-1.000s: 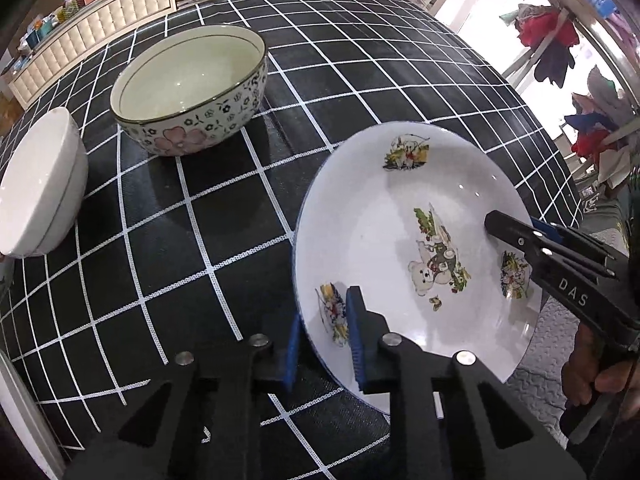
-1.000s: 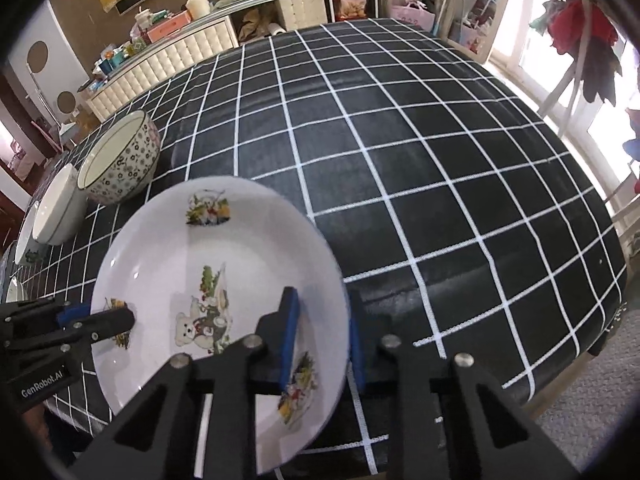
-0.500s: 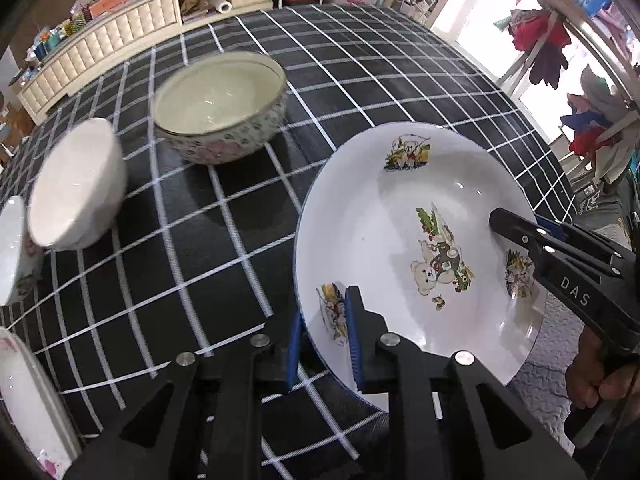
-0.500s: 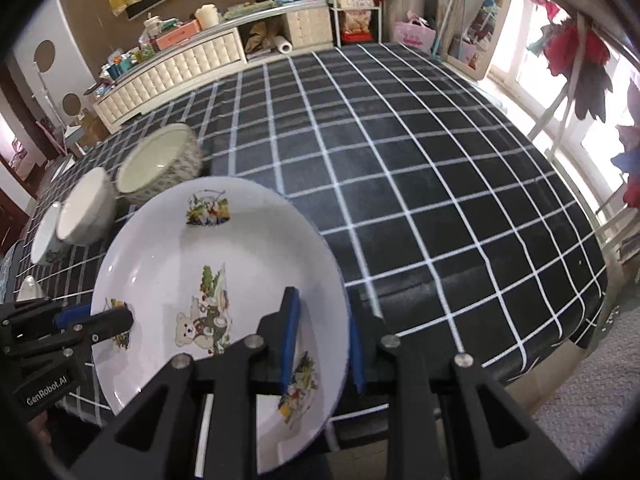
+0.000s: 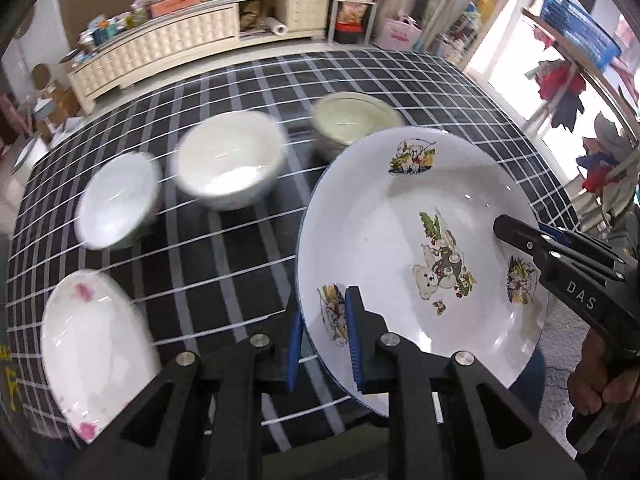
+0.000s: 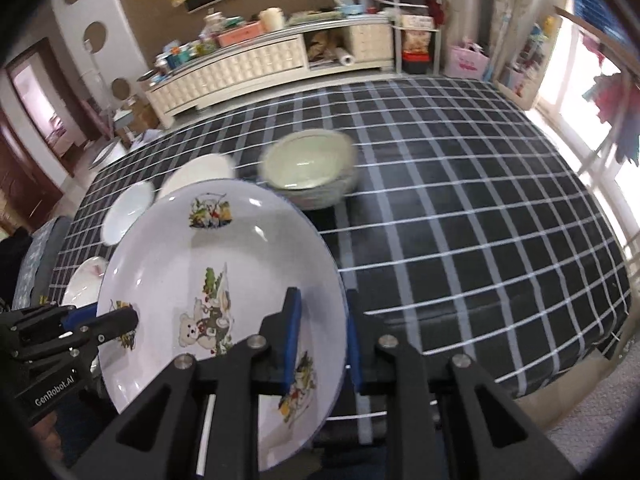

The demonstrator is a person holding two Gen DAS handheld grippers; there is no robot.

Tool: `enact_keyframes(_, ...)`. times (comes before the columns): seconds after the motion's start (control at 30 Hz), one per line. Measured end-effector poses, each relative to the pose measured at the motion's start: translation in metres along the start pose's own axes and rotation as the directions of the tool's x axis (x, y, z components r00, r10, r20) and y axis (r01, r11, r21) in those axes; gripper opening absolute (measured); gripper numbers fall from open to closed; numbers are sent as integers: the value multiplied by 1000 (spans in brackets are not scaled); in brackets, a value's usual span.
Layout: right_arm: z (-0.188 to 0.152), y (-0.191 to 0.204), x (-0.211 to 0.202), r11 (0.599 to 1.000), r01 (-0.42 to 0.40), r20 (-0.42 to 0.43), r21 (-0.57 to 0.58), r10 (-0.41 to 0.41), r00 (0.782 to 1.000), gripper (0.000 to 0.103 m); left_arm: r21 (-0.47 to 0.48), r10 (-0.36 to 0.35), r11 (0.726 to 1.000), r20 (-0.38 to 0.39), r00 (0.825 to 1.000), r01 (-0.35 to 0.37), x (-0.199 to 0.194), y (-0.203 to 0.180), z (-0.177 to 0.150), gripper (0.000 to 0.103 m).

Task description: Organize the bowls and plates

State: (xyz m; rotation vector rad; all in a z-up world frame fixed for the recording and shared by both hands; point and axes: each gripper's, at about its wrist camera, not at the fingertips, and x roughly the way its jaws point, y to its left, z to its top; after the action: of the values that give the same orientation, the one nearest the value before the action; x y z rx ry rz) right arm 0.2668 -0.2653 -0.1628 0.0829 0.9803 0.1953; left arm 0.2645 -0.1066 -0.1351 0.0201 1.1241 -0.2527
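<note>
A large white plate with teddy-bear pictures (image 5: 424, 240) is held off the table by both grippers. My left gripper (image 5: 324, 320) is shut on its near-left rim. My right gripper (image 6: 320, 328) is shut on its opposite rim; the plate fills the left of the right wrist view (image 6: 224, 288). On the checked tablecloth (image 5: 224, 252) stand a floral bowl (image 5: 352, 120), a white bowl (image 5: 232, 164), a smaller white bowl (image 5: 118, 200) and a pink-flowered plate (image 5: 92, 344).
The floral bowl (image 6: 312, 168) sits mid-table in the right wrist view, with bare checked cloth (image 6: 480, 220) to its right. A cream cabinet (image 6: 256, 68) with clutter stands beyond the table. The table's near edge (image 6: 520, 368) lies just below the grippers.
Both grippers lifted the bear plate higher and pulled back toward the table's near edge. More bowls and the pink-flowered plate came into view on the left.
</note>
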Motion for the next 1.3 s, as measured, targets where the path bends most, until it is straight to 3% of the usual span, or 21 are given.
enact_keyframes(0.43, 0, 121, 31, 989, -99, -27, -108, 97, 995, 25, -172, 84, 982, 2, 996, -83, -45, 127, -56, 18)
enact_keyframes(0.67, -12, 174, 59, 977, -138, -93, -164, 124, 988, 25, -237, 120, 964, -23, 993, -122, -57, 186, -86, 18)
enact_keyframes(1.03, -16, 213, 89, 964, -165, -156, -210, 133, 979, 25, -328, 139, 932, -76, 987, -156, -45, 245, -112, 18)
enact_keyframes(1.3, -17, 224, 96, 959, -115, -165, -260, 74, 984, 25, -353, 134, 922, -97, 986, -160, -33, 265, -116, 17)
